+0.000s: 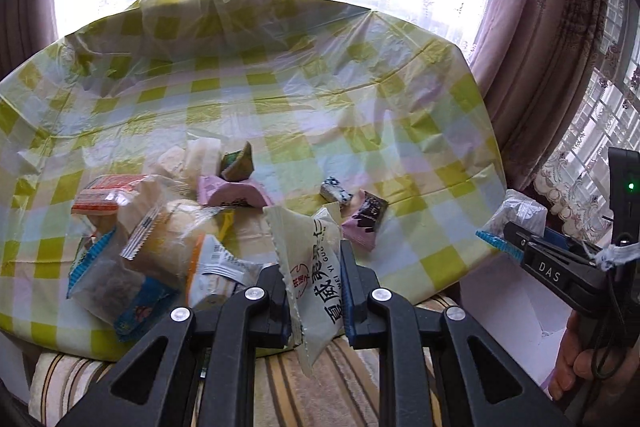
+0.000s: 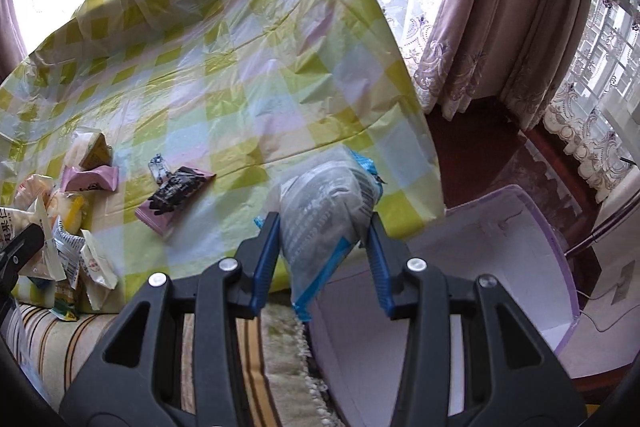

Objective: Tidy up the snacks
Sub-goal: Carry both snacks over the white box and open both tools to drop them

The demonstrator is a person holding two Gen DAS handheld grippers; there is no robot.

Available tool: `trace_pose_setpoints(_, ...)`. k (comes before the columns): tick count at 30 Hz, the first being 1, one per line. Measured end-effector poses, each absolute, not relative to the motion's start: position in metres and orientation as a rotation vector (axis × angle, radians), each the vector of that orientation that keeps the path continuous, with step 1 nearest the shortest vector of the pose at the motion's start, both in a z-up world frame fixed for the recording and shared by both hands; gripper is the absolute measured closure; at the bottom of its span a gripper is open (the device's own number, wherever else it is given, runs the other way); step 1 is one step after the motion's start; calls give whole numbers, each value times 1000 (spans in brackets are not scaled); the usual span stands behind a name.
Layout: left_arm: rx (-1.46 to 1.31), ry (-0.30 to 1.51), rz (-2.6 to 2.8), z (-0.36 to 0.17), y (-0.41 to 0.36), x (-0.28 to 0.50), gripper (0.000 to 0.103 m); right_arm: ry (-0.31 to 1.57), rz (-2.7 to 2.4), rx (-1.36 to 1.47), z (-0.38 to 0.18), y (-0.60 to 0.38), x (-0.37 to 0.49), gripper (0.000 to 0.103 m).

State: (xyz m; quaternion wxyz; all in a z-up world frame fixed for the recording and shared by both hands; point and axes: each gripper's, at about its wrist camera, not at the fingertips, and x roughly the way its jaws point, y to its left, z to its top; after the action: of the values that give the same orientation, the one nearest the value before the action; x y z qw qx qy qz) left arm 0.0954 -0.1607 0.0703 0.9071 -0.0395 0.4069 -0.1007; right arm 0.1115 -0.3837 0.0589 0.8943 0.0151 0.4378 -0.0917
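Both grippers are loaded and off the table (image 2: 280, 75). The left gripper (image 1: 314, 291) is clamped nearly shut on a flat white packet (image 1: 308, 263) with red and black print, held by its crimped edge. The right gripper (image 2: 324, 259) is partly closed around a puffy clear packet (image 2: 328, 211) with blue serrated ends, out past the table's right edge, just above a white box (image 2: 460, 291) with a lilac rim that stands beside it. Best guess at the step: carry both to the box and drop them in. To do it well, get each packet fully over the box opening before letting go, lower first, and release one at a time. The film is slick and crinkly, and the white packet hangs limp, so it may swing or catch the rim. The remaining snack pile (image 1: 152, 227) sits at the table's near left edge, with two pink wrappers (image 1: 360, 223) and a small blue-white candy (image 1: 335, 190) near the middle. The checked tablecloth is thin, wrinkled plastic.
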Motion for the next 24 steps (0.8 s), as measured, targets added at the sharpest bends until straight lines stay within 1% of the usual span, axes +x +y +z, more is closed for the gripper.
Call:
trace_pose_setpoints(13,-45,964,-524,57,-271,100,84,947,-320,37,43,-446,93,57)
trace_pose_setpoints(21,-71,1042,-663,46,-307,97,83,978,-382,56,31,-472,86,57)
trace_pose_setpoints(24,-83,1064,-694,43,-314,97,82,976,-403,53,30,-477,85,57)
